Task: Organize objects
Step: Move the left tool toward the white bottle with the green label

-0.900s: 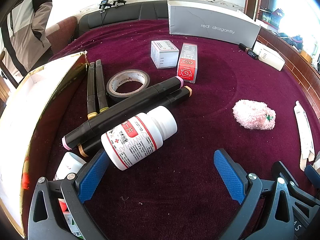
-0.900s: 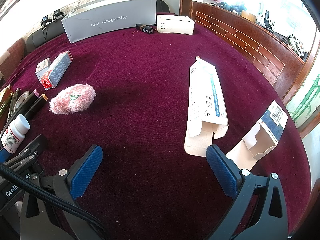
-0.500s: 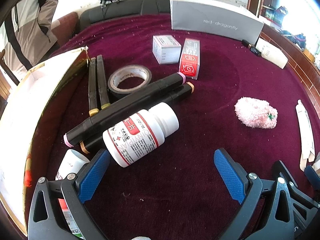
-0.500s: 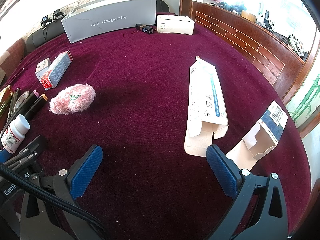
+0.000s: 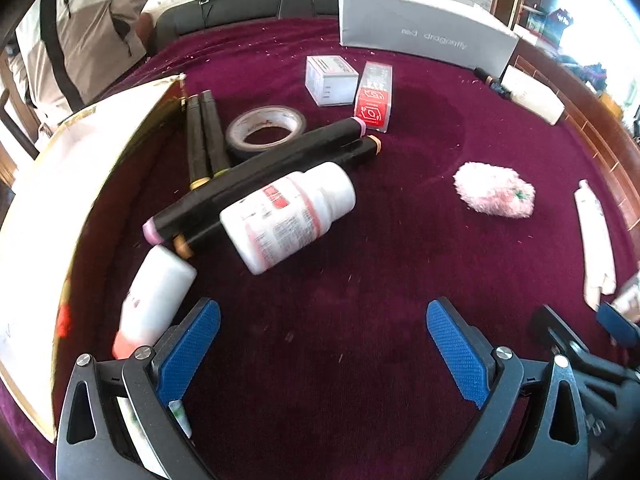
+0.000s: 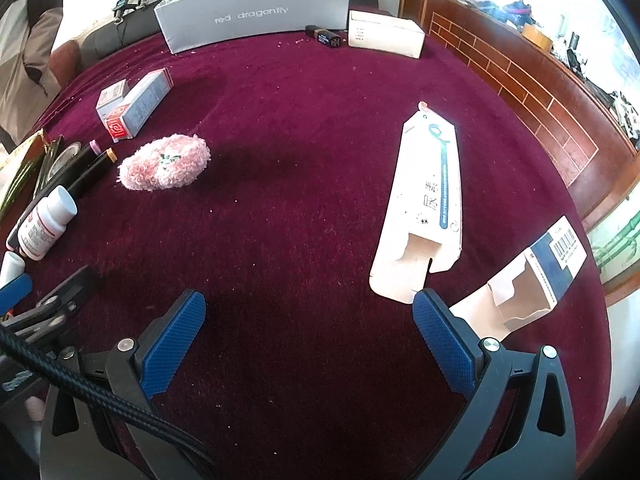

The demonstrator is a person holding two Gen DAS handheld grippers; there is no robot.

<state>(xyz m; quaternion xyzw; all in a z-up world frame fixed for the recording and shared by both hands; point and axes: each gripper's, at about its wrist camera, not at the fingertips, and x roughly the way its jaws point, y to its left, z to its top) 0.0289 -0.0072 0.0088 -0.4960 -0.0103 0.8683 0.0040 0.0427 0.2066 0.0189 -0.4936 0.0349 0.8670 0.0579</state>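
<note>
Presently: left gripper spread wide, empty, over bare maroon worktop | right gripper likewise wide, empty | pill bottle frame centre, label blurred, leaning on markers | second bottle lower left, partly hidden by gripper | flattened carton right, lower end behind fingertip.

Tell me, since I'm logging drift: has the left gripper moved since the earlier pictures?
Yes. The left gripper has drawn back: in its view the white bottle and tape roll sit farther up the picture.
</note>
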